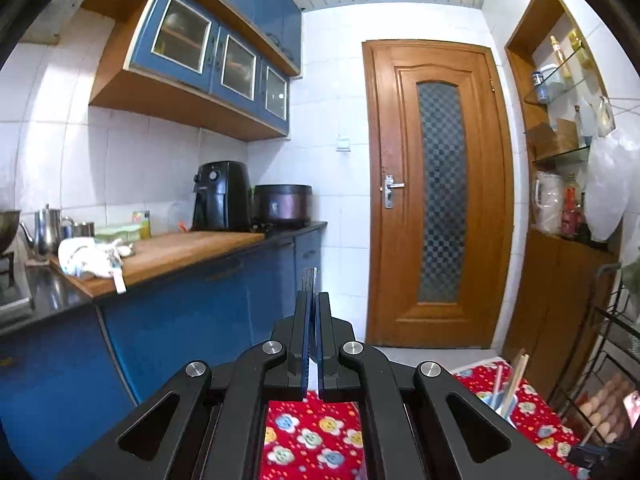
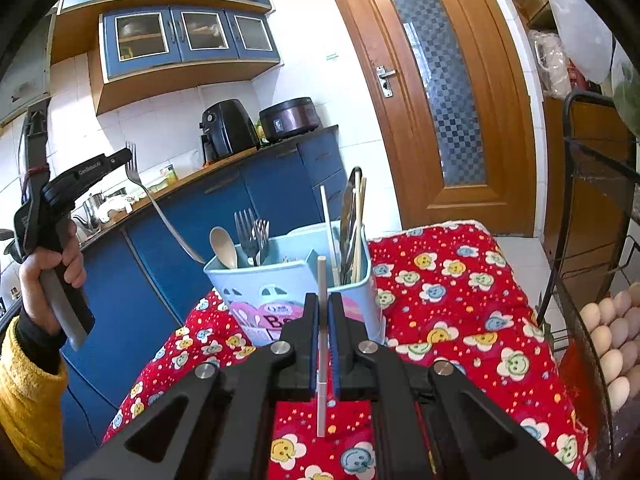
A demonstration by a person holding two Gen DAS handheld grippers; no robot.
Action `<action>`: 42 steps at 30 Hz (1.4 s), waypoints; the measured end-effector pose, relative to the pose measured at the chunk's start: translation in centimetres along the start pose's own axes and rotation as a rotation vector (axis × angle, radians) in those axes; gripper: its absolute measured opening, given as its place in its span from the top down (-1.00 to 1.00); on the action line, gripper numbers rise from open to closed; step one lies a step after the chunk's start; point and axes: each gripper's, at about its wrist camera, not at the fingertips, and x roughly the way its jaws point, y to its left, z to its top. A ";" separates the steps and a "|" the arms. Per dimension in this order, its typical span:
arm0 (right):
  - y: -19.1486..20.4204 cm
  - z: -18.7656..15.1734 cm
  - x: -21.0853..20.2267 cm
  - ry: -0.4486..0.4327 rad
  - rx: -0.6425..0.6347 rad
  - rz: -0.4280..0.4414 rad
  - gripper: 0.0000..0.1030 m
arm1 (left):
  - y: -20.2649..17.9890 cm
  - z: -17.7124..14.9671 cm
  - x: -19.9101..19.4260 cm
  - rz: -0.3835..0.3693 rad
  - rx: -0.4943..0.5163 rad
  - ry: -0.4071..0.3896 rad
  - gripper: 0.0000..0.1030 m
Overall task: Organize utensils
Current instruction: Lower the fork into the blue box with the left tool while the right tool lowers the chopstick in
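My left gripper [image 1: 313, 300] is shut on a metal fork [image 1: 310, 280], seen edge-on with its tines up. In the right wrist view that fork [image 2: 154, 196] is held high, left of a light blue utensil holder [image 2: 280, 292]. My right gripper [image 2: 323, 300] is shut on a white chopstick [image 2: 321, 344], held upright just in front of the holder. The holder stands on a red flowered cloth [image 2: 452, 292]. Its left compartment holds forks [image 2: 250, 232] and a wooden spoon [image 2: 224, 246]. Its right compartment holds chopsticks [image 2: 358, 224].
A blue kitchen counter [image 1: 192, 252] with an air fryer [image 1: 220, 196] and a pot runs along the left. A wooden door [image 1: 436, 196] is ahead. A black wire rack [image 2: 592, 216] and a tray of eggs [image 2: 616, 340] stand at the right.
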 end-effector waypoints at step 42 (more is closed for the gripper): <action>-0.6 6.6 8.1 -0.036 -0.093 -0.119 0.88 | -3.9 -7.8 5.8 -0.077 0.019 0.183 0.91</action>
